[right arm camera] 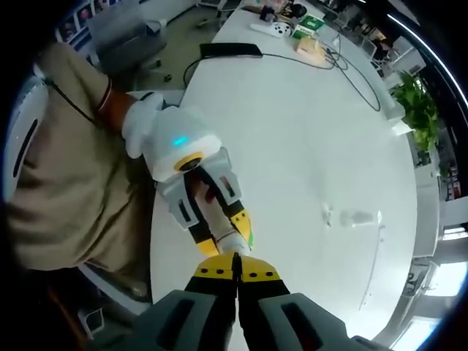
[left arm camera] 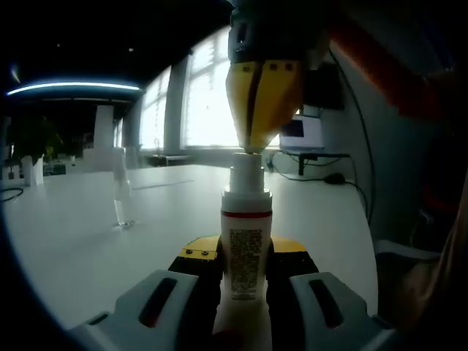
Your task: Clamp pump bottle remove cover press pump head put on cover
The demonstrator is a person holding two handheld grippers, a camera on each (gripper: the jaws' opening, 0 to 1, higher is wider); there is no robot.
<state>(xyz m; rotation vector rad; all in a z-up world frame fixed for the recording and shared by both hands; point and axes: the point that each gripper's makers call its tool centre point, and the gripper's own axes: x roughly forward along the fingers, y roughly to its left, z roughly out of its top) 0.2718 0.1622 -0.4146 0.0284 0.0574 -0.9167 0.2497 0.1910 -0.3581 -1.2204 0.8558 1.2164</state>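
In the left gripper view the pump bottle (left arm camera: 246, 252) stands upright on the white table (left arm camera: 88, 234) between the left gripper (left arm camera: 245, 292) jaws, with the right gripper (left arm camera: 261, 110) directly above, tips touching the pump head (left arm camera: 246, 173). The clear cover (left arm camera: 123, 197) stands upright on the table, left of the bottle and well apart. Behind, a laptop (left arm camera: 301, 136) sits on a desk by the windows.

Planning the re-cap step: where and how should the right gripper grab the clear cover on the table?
The clear plastic cover stands upright and alone on the white table, away from the clamped white pump bottle. Probably best to grip its mid-body across the narrow width, coming from above or the side. The right gripper, jaws together, sits on the pump head.
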